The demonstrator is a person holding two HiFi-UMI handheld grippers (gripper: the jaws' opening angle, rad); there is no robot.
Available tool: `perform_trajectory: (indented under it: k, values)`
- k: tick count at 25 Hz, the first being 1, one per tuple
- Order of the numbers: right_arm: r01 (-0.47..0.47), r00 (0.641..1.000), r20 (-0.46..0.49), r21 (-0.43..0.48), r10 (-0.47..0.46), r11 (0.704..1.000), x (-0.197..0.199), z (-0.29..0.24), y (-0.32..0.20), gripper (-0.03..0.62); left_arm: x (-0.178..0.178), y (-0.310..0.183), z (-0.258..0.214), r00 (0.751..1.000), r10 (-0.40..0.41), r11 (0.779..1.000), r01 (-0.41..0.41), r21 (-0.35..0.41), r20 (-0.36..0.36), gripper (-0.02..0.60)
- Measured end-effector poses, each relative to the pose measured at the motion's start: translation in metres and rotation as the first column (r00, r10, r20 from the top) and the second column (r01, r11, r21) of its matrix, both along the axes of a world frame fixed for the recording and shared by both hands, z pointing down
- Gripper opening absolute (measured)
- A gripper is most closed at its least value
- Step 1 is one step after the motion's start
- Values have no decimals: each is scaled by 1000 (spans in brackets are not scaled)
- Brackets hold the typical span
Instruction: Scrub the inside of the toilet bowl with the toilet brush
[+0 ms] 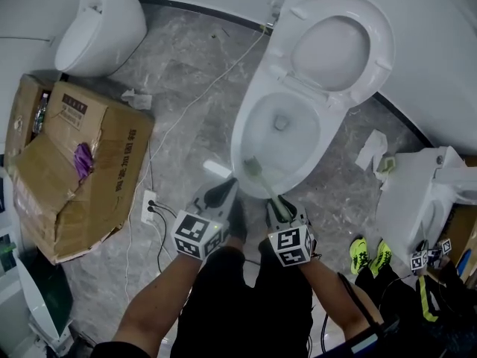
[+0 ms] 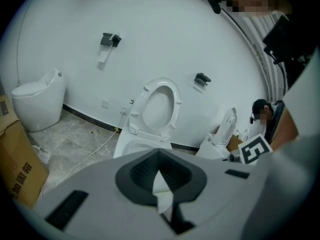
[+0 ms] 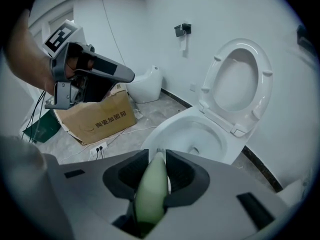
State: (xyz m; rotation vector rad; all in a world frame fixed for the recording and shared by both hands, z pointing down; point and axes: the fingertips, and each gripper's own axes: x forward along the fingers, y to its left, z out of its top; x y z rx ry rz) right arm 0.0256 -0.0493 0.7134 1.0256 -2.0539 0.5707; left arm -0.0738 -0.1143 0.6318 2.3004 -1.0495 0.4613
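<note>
Right gripper (image 3: 159, 153) fingers clamped on pale green toilet brush (image 1: 261, 180) handle; bristle head inside toilet bowl (image 1: 240, 136) at near rim. Left gripper (image 1: 226, 190) fingers together, empty, just outside bowl's near rim. Cardboard box (image 3: 100, 116) left of bowl reads 陶瓷加固箱.

The right gripper (image 1: 278, 204) clamps the pale green handle of the toilet brush (image 1: 258, 173), and the brush head lies at the near rim of the toilet bowl (image 1: 244, 129), whose lid stands up. The left gripper (image 1: 226, 189), jaws drawn together, hangs just beside the bowl's near left rim. A cardboard box (image 1: 74, 162) sits at the left edge of the floor (image 1: 186, 73), and a power strip (image 1: 149, 206) lies by the box's near right corner.
</note>
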Motion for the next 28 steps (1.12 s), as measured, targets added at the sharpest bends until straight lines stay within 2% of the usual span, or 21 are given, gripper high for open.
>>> perform_trajectory:
  k: [9, 17, 28]
  values:
    - [-75, 997, 11, 49, 74, 996, 2, -3, -58, 114, -18, 2, -1, 999, -47, 999, 47, -3, 0, 9]
    - [-76, 997, -3, 112, 76, 991, 6, -4, -111, 114, -22, -3, 1, 998, -68, 998, 68, -3, 1, 9]
    - [-135, 989, -38, 162, 143, 978, 44, -4, -173, 114, -7, -15, 0, 999, -40, 999, 40, 1, 7, 9]
